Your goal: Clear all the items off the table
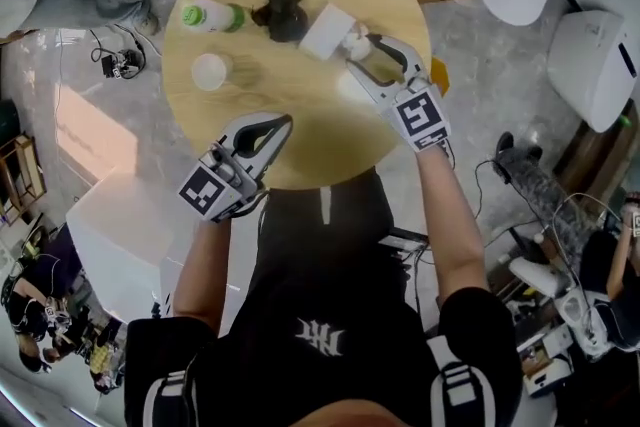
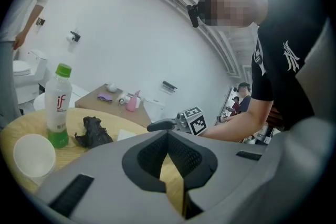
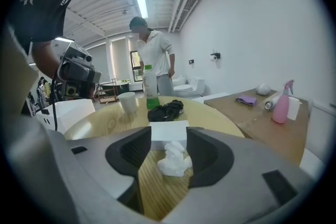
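Note:
On the round wooden table (image 1: 330, 130) stand a green-capped bottle (image 1: 208, 15) and a white cup (image 1: 210, 72). Beside them lie a black crumpled item (image 1: 280, 10), a white box (image 1: 328, 30) and a crumpled white tissue (image 1: 355, 41). My right gripper (image 1: 362, 53) is open, its jaws either side of the tissue (image 3: 172, 161) without pressing it; the box (image 3: 169, 131) lies just beyond. My left gripper (image 1: 270, 130) hovers over the table's near edge, shut on nothing (image 2: 168, 136). The bottle (image 2: 58, 105), cup (image 2: 34, 156) and black item (image 2: 93, 132) lie ahead of it.
A white block (image 1: 110, 225) stands left of the table and white toilets (image 1: 590, 65) at the right. A brown side table (image 3: 262, 118) carries a pink spray bottle (image 3: 281, 102) and a purple cloth. A person (image 3: 155, 60) stands beyond the table. Cables lie on the floor.

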The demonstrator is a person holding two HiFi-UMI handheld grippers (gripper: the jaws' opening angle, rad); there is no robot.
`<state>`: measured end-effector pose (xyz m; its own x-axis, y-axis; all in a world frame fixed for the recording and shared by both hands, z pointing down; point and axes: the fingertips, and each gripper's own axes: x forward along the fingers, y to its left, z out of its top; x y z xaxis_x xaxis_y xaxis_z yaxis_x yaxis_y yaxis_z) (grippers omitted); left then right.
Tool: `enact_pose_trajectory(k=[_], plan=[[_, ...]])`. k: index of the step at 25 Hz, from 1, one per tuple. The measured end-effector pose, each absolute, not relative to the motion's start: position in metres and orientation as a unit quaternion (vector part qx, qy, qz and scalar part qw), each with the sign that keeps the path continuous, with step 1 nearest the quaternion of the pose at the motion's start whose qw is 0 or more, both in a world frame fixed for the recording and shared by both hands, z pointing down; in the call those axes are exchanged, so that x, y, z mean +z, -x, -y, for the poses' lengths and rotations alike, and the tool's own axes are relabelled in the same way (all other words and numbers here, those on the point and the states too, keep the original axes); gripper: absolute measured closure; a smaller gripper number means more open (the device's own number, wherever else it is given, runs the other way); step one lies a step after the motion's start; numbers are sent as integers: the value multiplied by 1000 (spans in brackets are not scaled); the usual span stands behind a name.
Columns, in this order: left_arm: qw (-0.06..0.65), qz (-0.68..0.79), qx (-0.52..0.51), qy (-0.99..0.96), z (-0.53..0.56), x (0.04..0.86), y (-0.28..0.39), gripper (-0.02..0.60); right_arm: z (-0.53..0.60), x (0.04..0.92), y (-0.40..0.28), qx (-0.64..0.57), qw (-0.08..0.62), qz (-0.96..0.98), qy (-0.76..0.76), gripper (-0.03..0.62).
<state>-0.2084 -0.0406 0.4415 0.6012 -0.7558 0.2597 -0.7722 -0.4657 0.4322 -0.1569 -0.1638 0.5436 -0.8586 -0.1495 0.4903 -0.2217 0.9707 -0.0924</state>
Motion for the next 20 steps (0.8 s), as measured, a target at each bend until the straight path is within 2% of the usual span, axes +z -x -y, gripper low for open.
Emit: enact_pose_trajectory(k=[2, 4, 5, 20], plan=[[265, 445, 15, -856, 39, 447, 206, 569, 164, 552, 159, 62, 259, 960, -92, 379], [268, 442, 15, -856, 40, 451, 204, 569, 165, 562, 161, 56, 274, 955, -95, 330], [268, 441, 15, -856, 41, 452, 203, 569, 167, 568, 160, 54, 283, 953, -96, 327], [280, 415, 16, -866, 35, 467, 187, 569, 171, 605, 155, 35, 340, 934, -103, 350]])
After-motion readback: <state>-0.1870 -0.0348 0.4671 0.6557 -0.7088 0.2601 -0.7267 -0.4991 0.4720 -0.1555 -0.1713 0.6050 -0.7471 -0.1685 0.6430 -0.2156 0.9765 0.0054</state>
